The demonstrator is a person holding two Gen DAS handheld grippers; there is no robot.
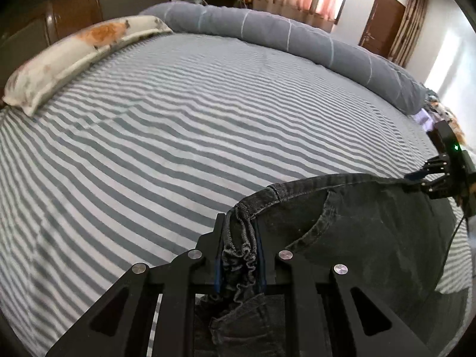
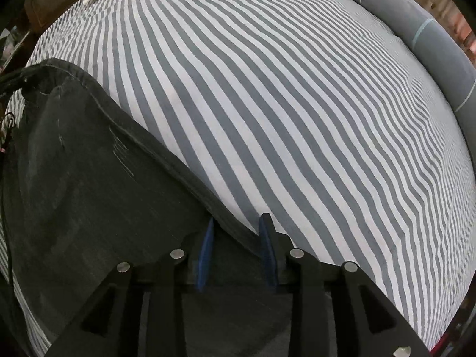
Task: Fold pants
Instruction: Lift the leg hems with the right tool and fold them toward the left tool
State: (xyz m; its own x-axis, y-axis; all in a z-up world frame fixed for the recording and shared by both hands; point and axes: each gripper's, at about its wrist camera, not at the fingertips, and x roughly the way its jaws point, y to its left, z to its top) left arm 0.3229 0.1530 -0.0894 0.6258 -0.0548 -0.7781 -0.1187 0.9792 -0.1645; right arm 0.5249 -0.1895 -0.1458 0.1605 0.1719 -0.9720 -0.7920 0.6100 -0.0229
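Dark grey denim pants (image 1: 372, 226) hang stretched above a striped bed (image 1: 178, 125). My left gripper (image 1: 239, 223) is shut on the gathered elastic waistband, which bunches between its blue pads. In the left wrist view my right gripper (image 1: 416, 180) is at the far right, pinching the other end of the top edge. In the right wrist view the pants (image 2: 89, 172) spread to the left, and my right gripper (image 2: 238, 226) has the fabric edge running between its blue pads (image 2: 205, 255), with a visible gap between them.
A cream and orange pillow (image 1: 68, 56) lies at the bed's far left. A rolled grey duvet (image 1: 297, 38) runs along the far side and also shows in the right wrist view (image 2: 440, 47). A brown door (image 1: 380, 26) and curtains stand behind.
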